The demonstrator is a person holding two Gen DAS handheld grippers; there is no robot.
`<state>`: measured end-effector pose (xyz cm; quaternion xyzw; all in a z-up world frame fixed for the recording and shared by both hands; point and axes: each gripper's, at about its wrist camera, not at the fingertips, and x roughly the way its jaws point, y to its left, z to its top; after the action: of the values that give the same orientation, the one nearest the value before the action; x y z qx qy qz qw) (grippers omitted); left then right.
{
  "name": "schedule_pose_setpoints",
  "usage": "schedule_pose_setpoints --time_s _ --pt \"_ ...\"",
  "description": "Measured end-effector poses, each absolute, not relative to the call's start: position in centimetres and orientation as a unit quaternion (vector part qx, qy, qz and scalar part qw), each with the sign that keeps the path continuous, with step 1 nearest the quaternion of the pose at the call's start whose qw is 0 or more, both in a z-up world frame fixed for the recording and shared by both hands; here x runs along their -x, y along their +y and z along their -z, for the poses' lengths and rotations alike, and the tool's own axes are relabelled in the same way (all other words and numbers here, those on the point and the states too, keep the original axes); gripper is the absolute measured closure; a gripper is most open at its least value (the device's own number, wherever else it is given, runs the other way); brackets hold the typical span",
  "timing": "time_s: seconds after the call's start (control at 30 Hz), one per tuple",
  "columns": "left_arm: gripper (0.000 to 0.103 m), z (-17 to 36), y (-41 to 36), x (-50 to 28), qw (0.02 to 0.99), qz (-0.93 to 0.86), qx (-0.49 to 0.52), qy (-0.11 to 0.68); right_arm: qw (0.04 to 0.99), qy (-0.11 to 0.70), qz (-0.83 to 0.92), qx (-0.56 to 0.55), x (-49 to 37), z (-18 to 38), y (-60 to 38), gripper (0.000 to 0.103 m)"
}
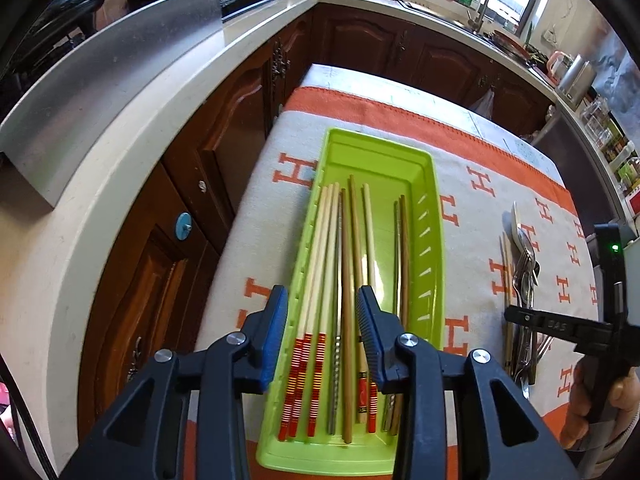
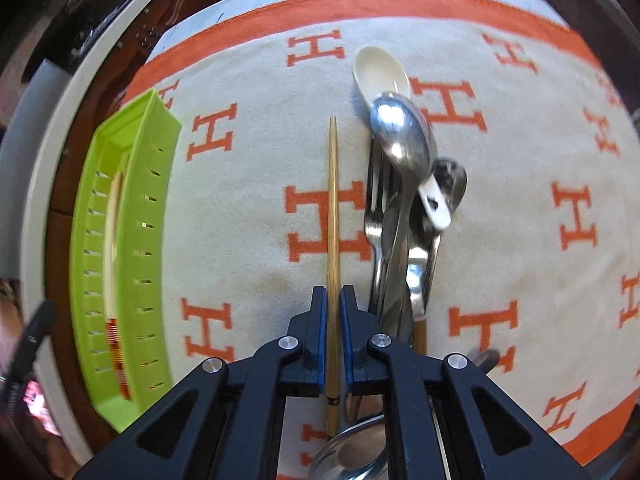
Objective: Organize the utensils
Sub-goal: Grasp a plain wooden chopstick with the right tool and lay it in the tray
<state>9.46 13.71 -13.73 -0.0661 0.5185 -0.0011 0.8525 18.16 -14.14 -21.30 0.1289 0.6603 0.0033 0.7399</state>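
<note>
Nearest in the right wrist view, the right gripper (image 2: pixel 333 300) points steeply down at the cloth and its jaws are pressed together on a single bamboo chopstick (image 2: pixel 333 208), which runs straight away from the pads toward the far edge of the table; gripping it low on the shaft, close to the thick end, probably keeps the long thin stick from swinging when lifted. Just right of it lies the heap of metal cutlery (image 2: pixel 400 216), forks and spoons overlapping, with a white ceramic spoon (image 2: pixel 380 68) at the far end; these look not yet sorted. Over on the left, the left gripper (image 1: pixel 322 308) hangs above the near end of the green tray (image 1: pixel 434 216) with its jaws partly apart and nothing between the pads, so it grips nothing and seems clear of the load below. In the tray the chopsticks (image 1: pixel 328 240) lie lengthwise, side by side, red-banded ends toward the near wall, an arrangement that suits its long narrow shape and leaves room on its right side for the next stick. The tray sits on the orange-bordered cloth (image 1: pixel 472 184), well left of the cutlery pile. Beyond the table run dark wooden cabinets (image 1: pixel 360 44) under a pale countertop (image 1: pixel 160 120), with a sink tap (image 1: pixel 482 0) by the far window.
</note>
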Motion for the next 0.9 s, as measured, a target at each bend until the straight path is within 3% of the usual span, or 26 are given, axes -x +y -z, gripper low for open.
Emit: schedule_pose_setpoints --time_s 0.13,0.53,0.9 --pt "0.054 13.0 14.6 -9.1 0.861 -0.02 0.06 0.504 0.731 0.654 -0.039 -0.191 -17.5 19.6 -15.0 0.097" --pt "0.049 12.2 15.8 -8.5 0.87 -0.049 0.049 0.488 0.742 0.612 -0.171 -0.214 -17.8 11.2 -8.6 0.097" --pt "0.047 12.8 16.6 -8.8 0.865 -0.069 0.053 0.494 0.733 0.617 -0.204 -0.2 -20.6 11.8 -2.1 0.096"
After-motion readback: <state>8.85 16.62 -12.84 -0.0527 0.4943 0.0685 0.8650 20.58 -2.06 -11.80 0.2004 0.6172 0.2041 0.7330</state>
